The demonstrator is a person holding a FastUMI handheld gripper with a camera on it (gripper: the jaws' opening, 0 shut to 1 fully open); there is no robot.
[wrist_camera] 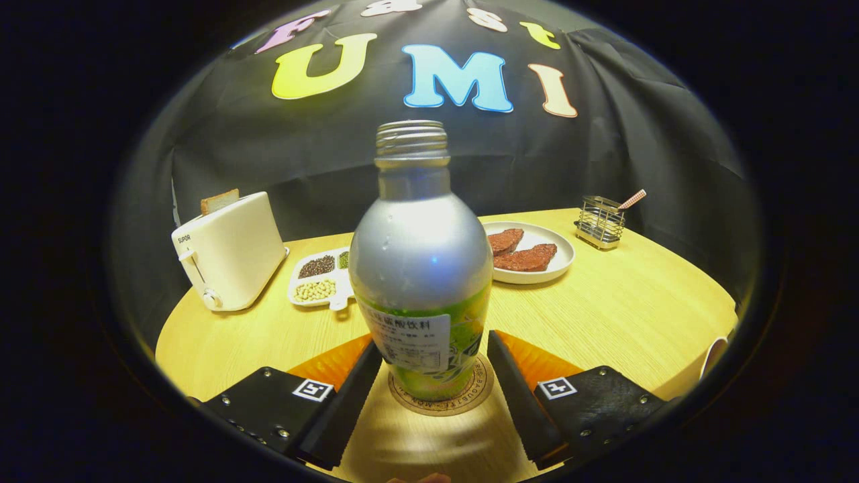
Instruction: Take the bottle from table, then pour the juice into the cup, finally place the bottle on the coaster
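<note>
Now the bottle (421,268) stands upright on the coaster (470,396); the tongs (435,376) are spread either side, seemingly not pressing. Draw straight back without nudging it.

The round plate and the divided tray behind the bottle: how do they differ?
The plate is round with one open surface; the tray is split into compartments. The plate holds two reddish-brown slabs; the tray holds beans or seeds, sorted by colour. Both are white and lie flat on the table, beyond the open fingers.
</note>
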